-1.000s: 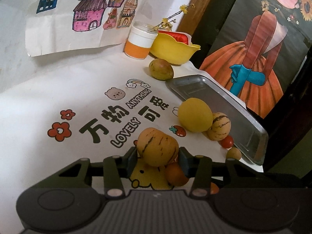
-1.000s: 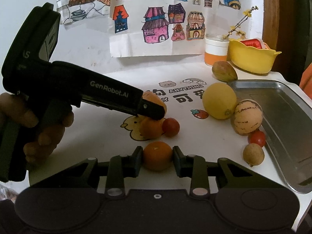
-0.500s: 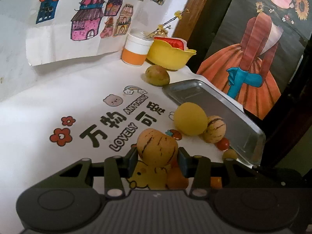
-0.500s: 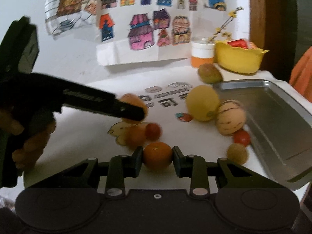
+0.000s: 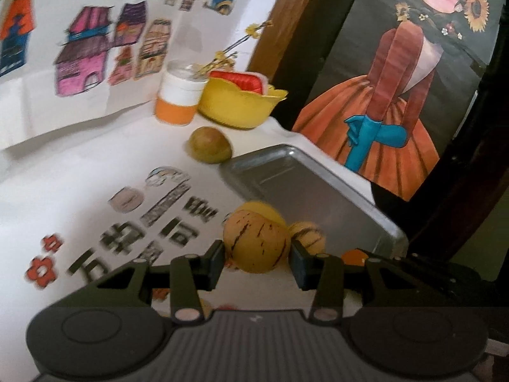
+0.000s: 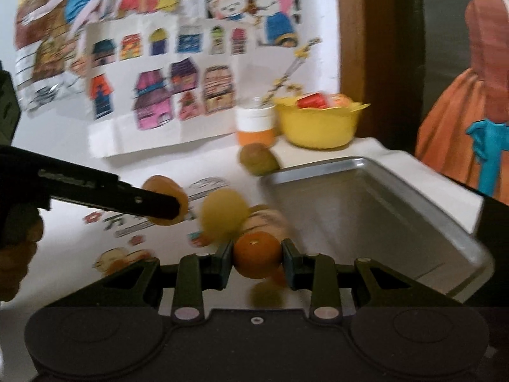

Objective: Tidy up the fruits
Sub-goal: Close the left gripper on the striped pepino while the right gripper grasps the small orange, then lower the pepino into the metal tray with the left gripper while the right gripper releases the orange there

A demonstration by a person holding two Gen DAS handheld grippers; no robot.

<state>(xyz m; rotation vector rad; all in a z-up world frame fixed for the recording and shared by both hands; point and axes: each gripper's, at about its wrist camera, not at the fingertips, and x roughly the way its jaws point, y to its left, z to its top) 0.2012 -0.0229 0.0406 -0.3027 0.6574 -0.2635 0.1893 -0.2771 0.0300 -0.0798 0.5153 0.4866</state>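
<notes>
Since a second ago I have carried both fruits up off the surface [image 5: 79, 159] and toward the metal tray [image 6: 366, 210]; before, each claw sat low over the printed cloth, and now the tray fills much more of both views. My left claw [image 5: 257, 252] is clamped on the striped pepino melon [image 5: 256, 242], held in the air short of the tray's near corner. My right claw [image 6: 257, 256] is clamped on the orange mandarin [image 6: 257, 254], just at the tray's near left edge. In the right view I see the left tool's arm [image 6: 105, 195] reaching in from the left with the pepino at its tip; the white lettering on it, readable as "GenRobot.AI" earlier, is now blurred past reading.

On the cloth, the large black Chinese characters [image 5: 127, 242] show, but motion smears them, and the "LOVELY" and "ANYTHING" lines I could read before are illegible. The yellow round fruit [image 6: 224, 216] and a second striped pepino [image 5: 308, 237] lie beside the tray's long edge, where they were. The greenish fruit [image 5: 210, 145] sits near the tray's far corner, in front of the yellow bowl [image 5: 238, 108] and the orange-and-white cup [image 5: 178, 98]. The tray holds no fruit that I can see.
</notes>
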